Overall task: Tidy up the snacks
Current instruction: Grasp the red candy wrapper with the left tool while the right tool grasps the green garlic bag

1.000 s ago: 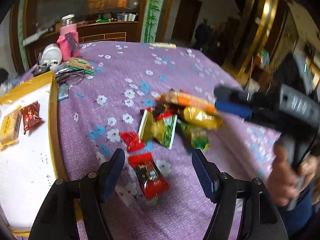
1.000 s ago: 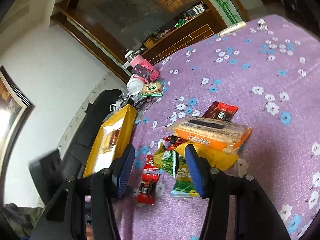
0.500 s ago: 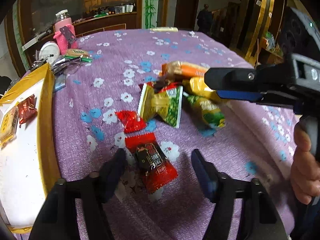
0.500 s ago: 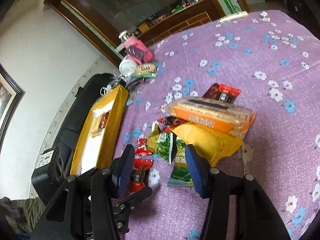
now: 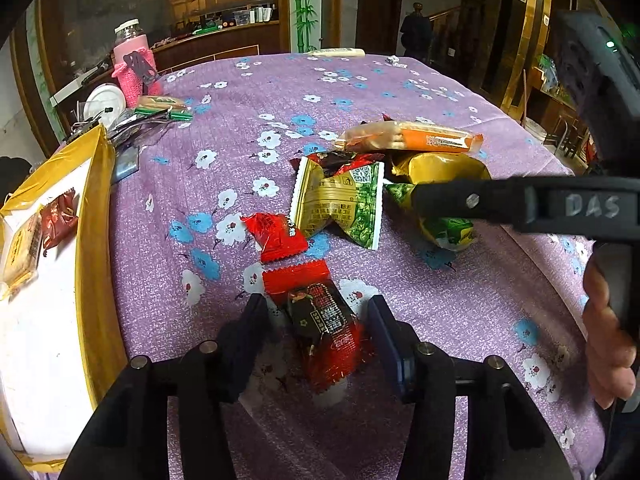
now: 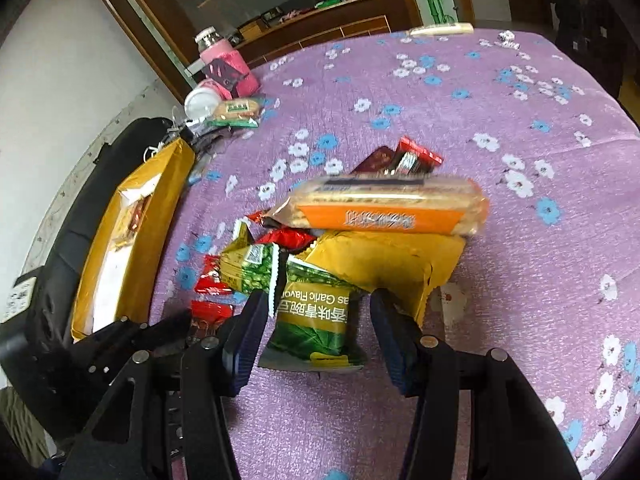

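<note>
At the far left of the left wrist view a yellow-rimmed tray point(image 5: 94, 240) sits on the purple flowered cloth of the counter point(image 5: 400, 92), with a tan biscuit packet point(image 5: 20, 252) and a small red-brown packet point(image 5: 58, 218) lying on its white floor. Just right of the tray, the left claw point(image 5: 316, 330) is closing around a red and black snack packet point(image 5: 324, 320) that lies flat on the cloth; its fingers stand either side of the packet and do not press on it. Beyond it lie a small red packet point(image 5: 278, 236) and a gold and green packet point(image 5: 340, 200). Farther right, the right claw point(image 6: 316, 332) stands open (its fingers astride but clear of a green garlic-flavour packet point(image 6: 312, 320)), which lies partly under a yellow bag point(image 6: 384, 264). An orange cracker pack point(image 6: 384, 206) rests on top of the pile, and a hand point(image 5: 608, 336) grips the right claw's handle at the right edge
</note>
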A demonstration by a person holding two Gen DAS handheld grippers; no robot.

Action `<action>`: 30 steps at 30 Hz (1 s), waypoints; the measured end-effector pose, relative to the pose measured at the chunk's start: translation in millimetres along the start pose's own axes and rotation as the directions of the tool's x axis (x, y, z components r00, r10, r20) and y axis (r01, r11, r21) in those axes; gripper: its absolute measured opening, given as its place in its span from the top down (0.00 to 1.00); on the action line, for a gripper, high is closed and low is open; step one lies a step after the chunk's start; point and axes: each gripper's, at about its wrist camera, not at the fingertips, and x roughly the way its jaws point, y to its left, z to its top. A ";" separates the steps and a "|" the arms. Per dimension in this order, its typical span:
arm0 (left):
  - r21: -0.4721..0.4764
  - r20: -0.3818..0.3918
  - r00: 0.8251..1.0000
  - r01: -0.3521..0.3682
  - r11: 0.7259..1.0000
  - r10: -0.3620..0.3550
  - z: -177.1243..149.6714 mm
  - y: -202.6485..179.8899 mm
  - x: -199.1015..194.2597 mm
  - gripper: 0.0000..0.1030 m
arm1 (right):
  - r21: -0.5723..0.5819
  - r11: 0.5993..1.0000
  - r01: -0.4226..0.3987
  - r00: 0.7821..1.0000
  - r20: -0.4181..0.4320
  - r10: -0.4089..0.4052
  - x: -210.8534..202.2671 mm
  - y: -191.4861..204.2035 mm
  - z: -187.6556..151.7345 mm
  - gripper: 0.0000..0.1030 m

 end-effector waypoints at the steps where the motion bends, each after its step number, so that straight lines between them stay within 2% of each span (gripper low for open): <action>1: -0.001 0.000 1.000 0.001 1.000 -0.001 0.2 0.5 0.2 0.46 | 0.002 1.000 -0.002 1.000 -0.007 0.002 2.9 0.5 0.3 0.50; 7: 0.012 -0.007 1.000 0.010 1.000 -0.010 0.7 -2.3 1.8 0.38 | -0.050 0.998 0.042 0.999 0.023 -0.041 7.2 8.6 -2.4 0.50; 10: 0.013 -0.008 1.000 0.012 1.000 -0.011 0.7 -2.7 2.1 0.37 | -0.088 0.996 0.035 0.999 0.007 -0.034 8.4 16.4 -7.0 0.62; 11: 0.016 -0.007 1.000 0.010 1.000 -0.010 0.5 -3.0 1.9 0.36 | -0.099 0.994 0.050 0.999 0.012 -0.049 8.4 19.4 -7.7 0.63; 15: 0.019 -0.002 1.000 0.014 1.000 -0.014 -0.5 -3.0 0.5 0.37 | -0.136 0.987 0.084 0.996 0.016 -0.082 9.6 26.3 -11.0 0.67; 17: 0.014 0.002 1.000 0.014 1.000 -0.014 -0.6 -1.9 -0.2 0.41 | -0.139 0.986 0.094 0.996 0.019 -0.092 9.9 26.8 -10.8 0.69; 25: -0.009 0.012 0.999 0.034 0.999 -0.033 -0.7 2.5 -0.8 0.41 | -0.154 0.981 0.114 0.993 0.034 -0.110 11.8 29.1 -11.2 0.69; 28: -0.020 0.021 0.999 0.050 0.999 -0.049 -0.6 5.0 -1.0 0.41 | -0.143 0.985 0.097 0.995 0.033 -0.093 9.7 28.5 -10.1 0.70; 30: -0.024 0.027 0.998 0.059 0.998 -0.058 -0.6 6.3 -2.3 0.46 | -0.141 0.986 0.094 0.995 0.044 -0.088 6.1 29.9 -9.1 0.70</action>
